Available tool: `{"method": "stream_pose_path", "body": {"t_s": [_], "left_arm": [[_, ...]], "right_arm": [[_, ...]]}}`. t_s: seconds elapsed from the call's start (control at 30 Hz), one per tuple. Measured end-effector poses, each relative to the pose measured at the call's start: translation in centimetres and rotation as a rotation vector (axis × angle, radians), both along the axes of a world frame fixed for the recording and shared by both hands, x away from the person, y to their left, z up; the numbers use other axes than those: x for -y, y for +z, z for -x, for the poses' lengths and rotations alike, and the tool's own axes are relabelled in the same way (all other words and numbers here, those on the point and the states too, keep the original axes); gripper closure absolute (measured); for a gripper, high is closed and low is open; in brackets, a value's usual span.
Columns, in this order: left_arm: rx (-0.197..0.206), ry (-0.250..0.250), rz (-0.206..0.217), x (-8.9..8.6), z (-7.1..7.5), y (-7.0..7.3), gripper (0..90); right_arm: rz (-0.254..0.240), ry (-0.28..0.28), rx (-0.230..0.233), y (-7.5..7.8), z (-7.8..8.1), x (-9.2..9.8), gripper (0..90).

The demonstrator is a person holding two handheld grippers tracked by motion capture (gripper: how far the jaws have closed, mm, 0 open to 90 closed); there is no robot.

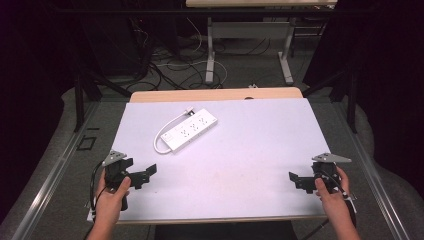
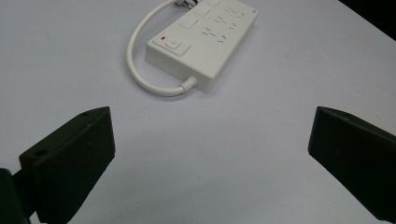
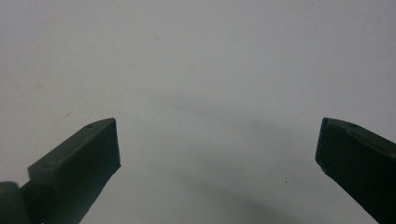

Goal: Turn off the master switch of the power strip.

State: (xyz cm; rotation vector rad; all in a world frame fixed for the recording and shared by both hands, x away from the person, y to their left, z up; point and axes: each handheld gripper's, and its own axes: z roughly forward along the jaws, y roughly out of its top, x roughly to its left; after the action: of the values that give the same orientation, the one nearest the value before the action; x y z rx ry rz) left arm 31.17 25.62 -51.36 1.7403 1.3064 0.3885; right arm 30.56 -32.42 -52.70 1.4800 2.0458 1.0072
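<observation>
A white power strip [image 1: 190,129] with several sockets and a looped white cord [image 1: 161,136] lies on the far left part of the white table [image 1: 235,165]. In the left gripper view the power strip [image 2: 203,39] sits ahead of the jaws, its switch end and cord [image 2: 140,70] nearest. My left gripper [image 1: 146,174] rests near the front left corner, open, with nothing between its jaws, well short of the strip. My right gripper [image 1: 295,179] hovers near the front right edge, open and empty, pointing left over bare tabletop [image 3: 210,93].
Beyond the table's far edge stand metal table legs [image 1: 210,50] and tangled cables [image 1: 165,65] on the floor. Dark frame posts [image 1: 79,95] flank the table on both sides. A metal rail [image 1: 55,170] runs along the left.
</observation>
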Motion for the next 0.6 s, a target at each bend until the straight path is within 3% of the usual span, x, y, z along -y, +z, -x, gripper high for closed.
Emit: {"method": "stream_pose_path", "body": {"t_s": [0.2, 0.6], "left_arm": [[0.016, 0.019, 0.000, -0.4, -0.1, -1.0, 1.0], [-0.005, 0.069, 0.012, -1.8, -0.4, -2.5, 1.9]], "right_arm": [[0.002, -0.002, 0.001, -0.1, 0.0, 0.1, 0.0], [0.005, -0.013, 0.002, -0.2, 0.0, 0.3, 0.0]]}}
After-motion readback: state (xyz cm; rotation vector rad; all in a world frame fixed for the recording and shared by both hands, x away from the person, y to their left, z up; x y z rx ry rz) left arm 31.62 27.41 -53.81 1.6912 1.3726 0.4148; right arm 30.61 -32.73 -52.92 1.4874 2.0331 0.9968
